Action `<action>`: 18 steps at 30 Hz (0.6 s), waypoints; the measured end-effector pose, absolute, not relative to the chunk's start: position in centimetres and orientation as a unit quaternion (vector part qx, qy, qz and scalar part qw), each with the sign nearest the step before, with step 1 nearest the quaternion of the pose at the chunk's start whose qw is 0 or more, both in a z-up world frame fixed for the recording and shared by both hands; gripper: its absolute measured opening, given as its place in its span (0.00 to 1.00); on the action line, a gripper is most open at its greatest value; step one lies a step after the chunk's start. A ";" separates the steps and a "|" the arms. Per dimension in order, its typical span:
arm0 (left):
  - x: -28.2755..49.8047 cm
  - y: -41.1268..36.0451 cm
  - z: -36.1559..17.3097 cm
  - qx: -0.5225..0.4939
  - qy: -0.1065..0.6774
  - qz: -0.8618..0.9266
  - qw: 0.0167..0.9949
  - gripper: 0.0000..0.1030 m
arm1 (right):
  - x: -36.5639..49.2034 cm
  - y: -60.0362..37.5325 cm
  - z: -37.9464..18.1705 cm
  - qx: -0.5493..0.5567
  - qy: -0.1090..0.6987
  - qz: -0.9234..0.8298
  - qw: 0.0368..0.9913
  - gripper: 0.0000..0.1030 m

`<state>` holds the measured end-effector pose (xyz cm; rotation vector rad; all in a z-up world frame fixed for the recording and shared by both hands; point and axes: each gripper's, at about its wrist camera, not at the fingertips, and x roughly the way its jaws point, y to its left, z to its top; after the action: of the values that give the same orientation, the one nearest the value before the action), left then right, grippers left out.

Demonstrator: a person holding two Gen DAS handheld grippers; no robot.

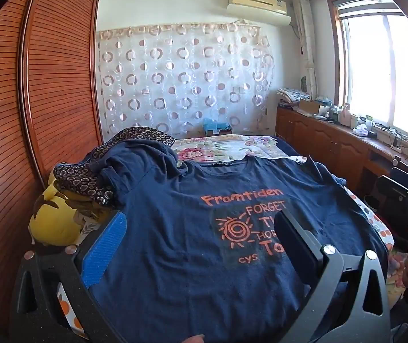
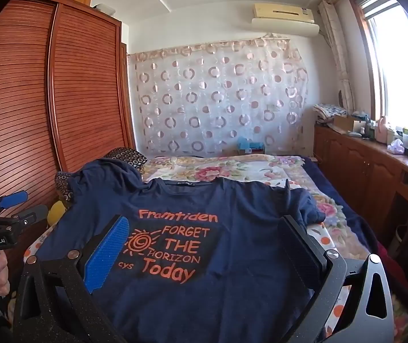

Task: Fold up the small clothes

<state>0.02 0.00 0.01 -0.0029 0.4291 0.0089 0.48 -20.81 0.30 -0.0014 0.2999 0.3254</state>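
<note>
Lying print-up and spread flat on the bed [image 2: 261, 168], the navy T-shirt [image 1: 192, 228] is being lined up for a first fold, judging by both grippers hovering over it. The left gripper [image 1: 201, 234] and right gripper [image 2: 204, 245] are being held with fingers wide apart, gripping nothing. Next, a sleeve or side edge probably needs pinching; no containers are being used.

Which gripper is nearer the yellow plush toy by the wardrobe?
Left. The left gripper hangs open over the navy T-shirt, its blue pad close beside the yellow plush toy. The right gripper is open above the print, farther from the toy.
</note>
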 end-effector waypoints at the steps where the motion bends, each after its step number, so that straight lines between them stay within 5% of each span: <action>1: 0.1 0.0 0.0 -0.002 0.216 0.006 0.976 1.00 | 0.5 -20.8 0.3 0.000 0.148 0.162 0.976 1.00; 18: 0.1 0.0 0.0 -0.002 0.214 0.006 0.977 1.00 | 0.4 -20.6 0.1 -0.003 0.147 0.165 0.975 1.00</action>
<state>0.06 0.04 0.01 -0.0047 0.4310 0.0112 0.44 -20.61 0.12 -0.0051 0.2959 0.3319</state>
